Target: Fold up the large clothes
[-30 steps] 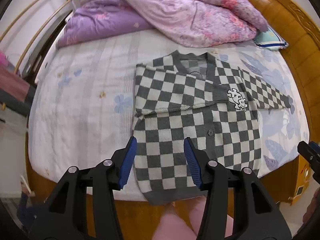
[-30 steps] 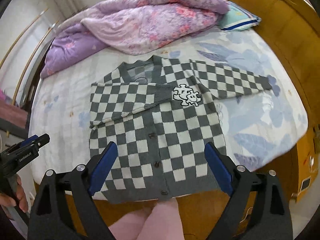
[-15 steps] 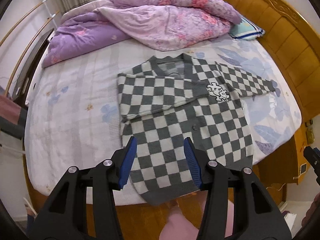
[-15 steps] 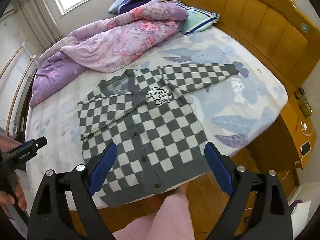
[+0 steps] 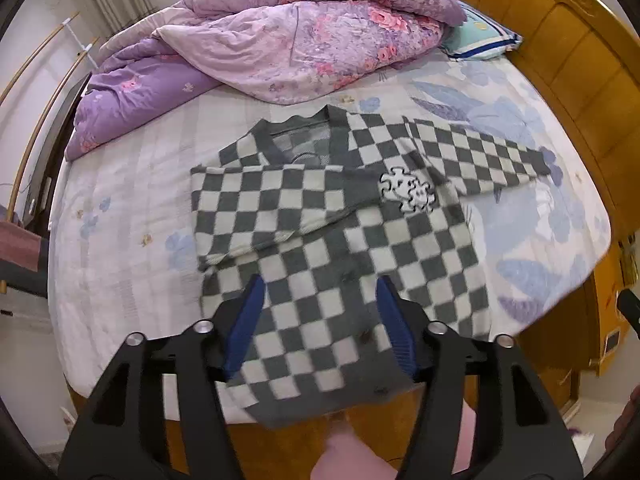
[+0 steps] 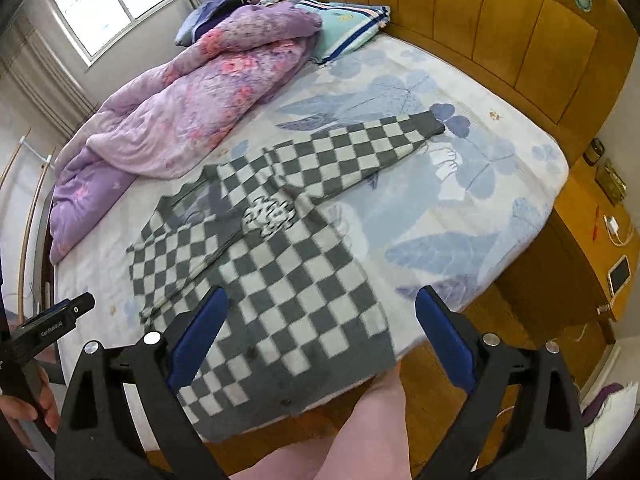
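— Cardigan point(image 5: 340, 240) first: where does it lie?

— Flat on the bed point(image 5: 120, 208), front up, hem hanging just over the near edge. One sleeve point(image 5: 272, 204) is already folded across the chest, its cuff touching the puzzle patch point(image 5: 408, 190). The other sleeve point(image 6: 360, 148) lies stretched out toward the headboard point(image 6: 500, 32).

— And the tongs?

— Both empty. The left gripper point(image 5: 320, 332) hovers above the hem with its jaws moderately apart; the right gripper point(image 6: 320, 336) has its jaws spread wide, also clear of the cloth.

— So the step in hand?

— I'd judge it's the second sleeve. Take it near the cuff point(image 6: 430, 122), pinching only the sleeve's own layers, not the sheet beneath. Carry it over in one arc so it lands across the chest on top of the first sleeve, with the fold line running straight down from the shoulder.

— Anything to watch?

— The knit looks soft and heavy, so a drag along the bed would likely pull the body askew. Lift before moving. The left gripper could press on the body near the buttons to steady it. The quilt point(image 5: 300, 36) sits near the collar, so keep the sleeve from catching it.
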Tool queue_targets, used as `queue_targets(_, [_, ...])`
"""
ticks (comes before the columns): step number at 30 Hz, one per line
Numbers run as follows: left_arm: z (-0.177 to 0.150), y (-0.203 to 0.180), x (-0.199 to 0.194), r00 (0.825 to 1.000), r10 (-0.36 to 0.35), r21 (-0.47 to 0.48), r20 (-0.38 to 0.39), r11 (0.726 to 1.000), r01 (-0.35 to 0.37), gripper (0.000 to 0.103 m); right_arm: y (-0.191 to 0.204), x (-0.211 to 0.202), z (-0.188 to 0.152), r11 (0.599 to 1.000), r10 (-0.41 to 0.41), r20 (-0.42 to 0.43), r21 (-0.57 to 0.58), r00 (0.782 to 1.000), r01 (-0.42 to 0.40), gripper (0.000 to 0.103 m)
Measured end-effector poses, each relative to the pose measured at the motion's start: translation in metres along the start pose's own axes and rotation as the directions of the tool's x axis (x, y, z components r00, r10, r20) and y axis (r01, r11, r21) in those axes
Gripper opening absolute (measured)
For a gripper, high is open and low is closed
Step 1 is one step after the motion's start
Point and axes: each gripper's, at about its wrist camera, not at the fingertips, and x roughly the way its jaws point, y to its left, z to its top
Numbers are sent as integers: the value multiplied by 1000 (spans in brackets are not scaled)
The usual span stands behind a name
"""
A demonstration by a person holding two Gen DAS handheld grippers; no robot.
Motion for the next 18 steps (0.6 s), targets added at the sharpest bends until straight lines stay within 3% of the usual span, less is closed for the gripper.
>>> queue_targets(3, [24, -25, 14, 1000, -11, -16, -15, 1000, 11, 67, -29, 16, 33, 1000, 18, -20, 13, 1000, -18, 93])
queue_targets(6, [56, -55, 35, 997, 45, -15, -58, 999, -46, 70, -64, 39, 70, 999, 23, -54, 34, 998, -21, 93])
queue_targets(10, [86, -82, 57, 994, 52, -30, -99, 998, -55, 81, -111, 73, 113, 996, 39, -91, 89, 995, -31, 93])
queue_targets(15, [123, -119, 98, 984, 85, -15, -159, 996, -88, 87, -163, 131, 160, 984, 56, -145, 177, 988, -30, 93])
queue_targets(18, [143, -139, 128, 979, 91, 2, -181, 996, -92, 89, -187, 169, 187, 975, 57, -134, 219, 989, -26, 93])
